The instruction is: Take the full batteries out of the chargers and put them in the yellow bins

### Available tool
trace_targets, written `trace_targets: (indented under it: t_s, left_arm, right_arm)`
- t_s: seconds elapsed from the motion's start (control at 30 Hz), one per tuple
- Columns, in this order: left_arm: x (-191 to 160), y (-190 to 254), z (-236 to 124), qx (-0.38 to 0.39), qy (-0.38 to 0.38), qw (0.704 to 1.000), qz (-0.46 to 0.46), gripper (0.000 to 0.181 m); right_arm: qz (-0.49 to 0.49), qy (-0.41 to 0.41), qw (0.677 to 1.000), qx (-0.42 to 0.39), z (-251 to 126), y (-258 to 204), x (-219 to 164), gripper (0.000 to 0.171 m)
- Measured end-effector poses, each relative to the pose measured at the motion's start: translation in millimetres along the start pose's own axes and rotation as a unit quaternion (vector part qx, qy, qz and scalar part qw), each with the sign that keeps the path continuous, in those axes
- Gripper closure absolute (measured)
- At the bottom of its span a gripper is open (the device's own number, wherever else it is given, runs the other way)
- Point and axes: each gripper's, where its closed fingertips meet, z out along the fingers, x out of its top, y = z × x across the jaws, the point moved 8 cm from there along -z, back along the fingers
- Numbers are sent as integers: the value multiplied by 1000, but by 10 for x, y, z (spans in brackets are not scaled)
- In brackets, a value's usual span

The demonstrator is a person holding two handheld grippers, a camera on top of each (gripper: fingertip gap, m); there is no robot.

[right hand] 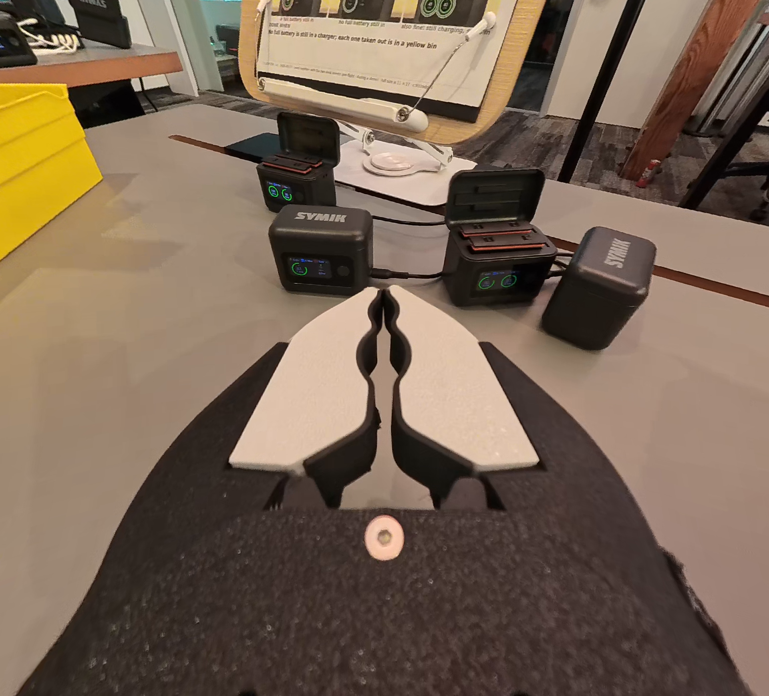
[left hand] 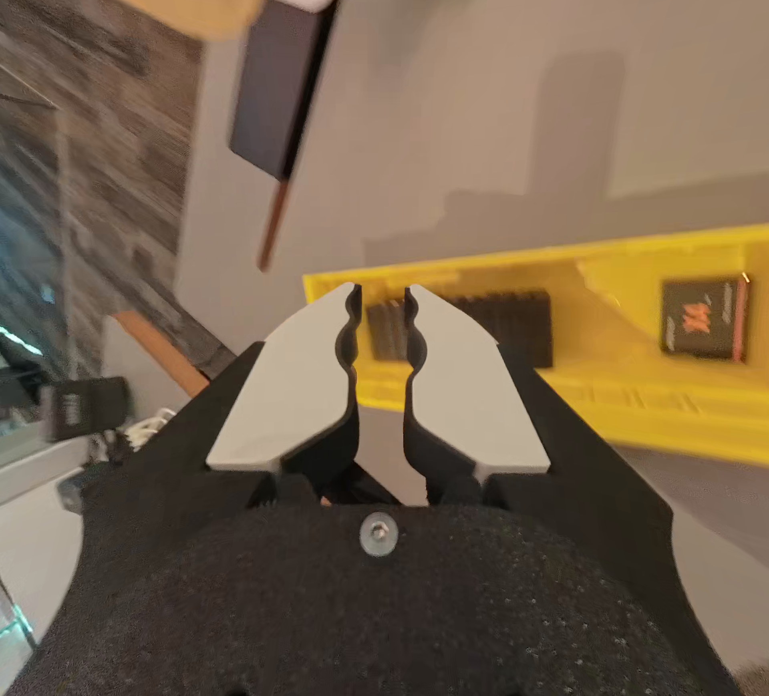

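Left hand-held gripper [left hand: 383,293] hovering part-open, empty, over yellow bin [left hand: 582,397] holding batteries [left hand: 703,320]. Right hand-held gripper [right hand: 383,293] sitting nearly closed, empty, chargers [right hand: 320,249] lying just beyond on bench [right hand: 125,343].

Left hand-held gripper [left hand: 383,293] has smooth matt pale-grey plastic fingers [left hand: 291,380] on a grainy black body that looks 3D-printed, with a shiny metal screw [left hand: 378,538]. The right hand-held gripper [right hand: 383,293] is the same stuff. The glossy yellow plastic bin [left hand: 624,418] has moulded ribs, and a matt black battery [left hand: 703,320] lies in it. The smooth grey table [right hand: 125,343] has a soft satin sheen. The black plastic chargers [right hand: 320,251] are matt with glossy screens, and a light wood-grain board [right hand: 528,31] at the far side holds a paper sheet.
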Motion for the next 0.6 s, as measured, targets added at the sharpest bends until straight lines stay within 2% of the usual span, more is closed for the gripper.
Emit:
trace_targets:
  t_s: [0.03, 0.13, 0.27, 0.5, 0.6]
  left_arm:
    - [-111, 67, 18, -26, -18, 999, -3, 162]
    - [-292, 326, 107, -100, -44, 994, -6, 160]
    - [-330, 602, 270, -145, -82, 986, 17, 154]
    - [-232, 819, 479, -158, -135, 978, 30, 158]
    - [-227, 872, 591, -136, -168, 976, 34, 157]
  right_arm:
    - [-2, -2, 1000, 2, 3, -12, -5, 171]
    - [-5, -7, 1000, 5, 8, -29, -26, 171]
    - [-3, -12, 1000, 6, 9, -28, -50, 171]
    - [-3, -15, 1000, 4, -7, -15, -62, 171]
    - [-2, -14, 1000, 5, -10, -14, -56, 171]
